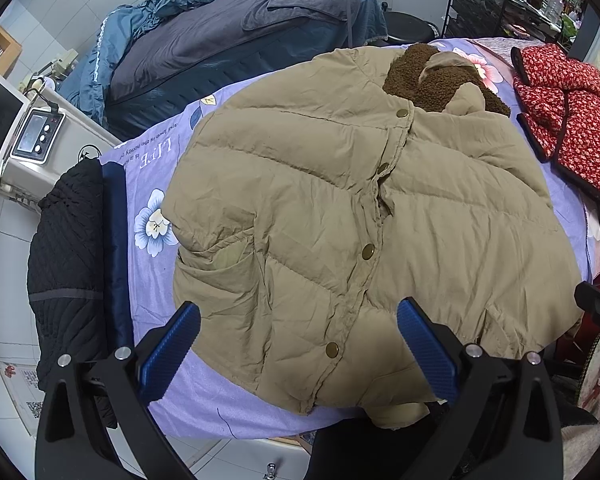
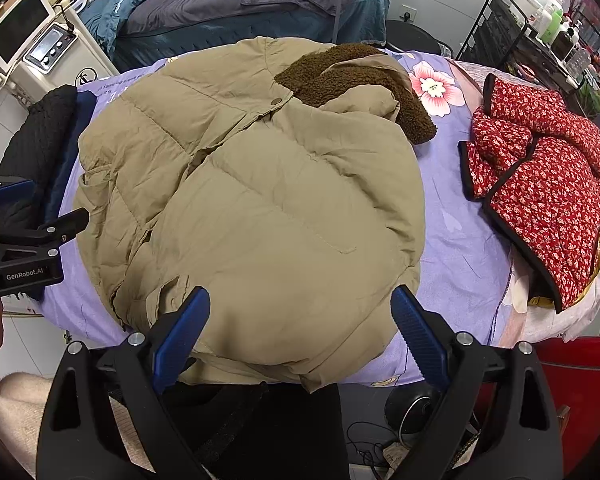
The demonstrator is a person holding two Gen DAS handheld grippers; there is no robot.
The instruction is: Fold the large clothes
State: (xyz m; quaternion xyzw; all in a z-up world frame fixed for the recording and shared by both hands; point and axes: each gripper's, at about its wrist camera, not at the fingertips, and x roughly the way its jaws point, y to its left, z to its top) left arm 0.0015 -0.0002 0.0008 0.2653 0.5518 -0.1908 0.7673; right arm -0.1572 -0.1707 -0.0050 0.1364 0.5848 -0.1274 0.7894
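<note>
A tan puffer jacket (image 1: 340, 208) with brass snaps and a brown fleece collar (image 1: 432, 76) lies spread front-up on a table under a lilac flowered sheet (image 1: 148, 184). Its hem hangs over the near edge. My left gripper (image 1: 298, 320) is open and empty, just above the hem near the snap placket. In the right wrist view the same jacket (image 2: 260, 200) fills the middle. My right gripper (image 2: 300, 308) is open and empty above the hem's right part. The left gripper (image 2: 24, 240) shows at the left edge of that view.
A red floral padded jacket (image 2: 540, 184) lies on the table's right side. A black quilted garment (image 1: 68, 264) with a navy one hangs off the left end. Behind stand a bed with dark bedding (image 1: 220, 32), a white machine (image 1: 32, 136) and a black wire shelf (image 2: 500, 28).
</note>
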